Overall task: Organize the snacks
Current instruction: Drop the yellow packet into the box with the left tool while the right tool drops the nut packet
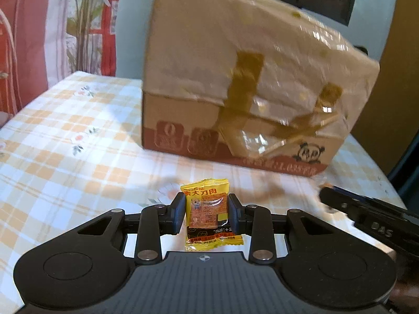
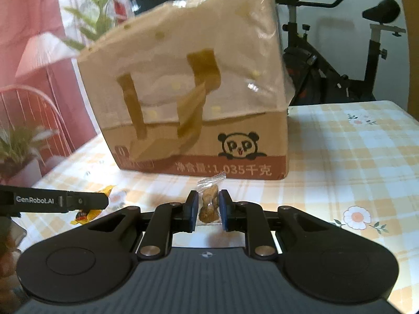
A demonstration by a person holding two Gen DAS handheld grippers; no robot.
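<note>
My left gripper (image 1: pixel 207 213) is shut on a yellow snack packet (image 1: pixel 209 225) with red print, held above the table in front of a tall cardboard box (image 1: pixel 235 83) with a panda logo and brown tape. My right gripper (image 2: pixel 208 210) is shut on a clear packet of brown nuts (image 2: pixel 209 204), also held before the same box (image 2: pixel 188 99). The left gripper shows at the left edge of the right wrist view (image 2: pixel 52 201) with its yellow packet (image 2: pixel 86 214). The right gripper shows at the right of the left wrist view (image 1: pixel 366 214).
The table has a checked orange and white cloth with flowers (image 1: pixel 65 144). A potted plant (image 2: pixel 18 151) stands at the left edge. An exercise bike (image 2: pixel 340 52) stands behind the table, red curtains (image 1: pixel 15 39) to the left.
</note>
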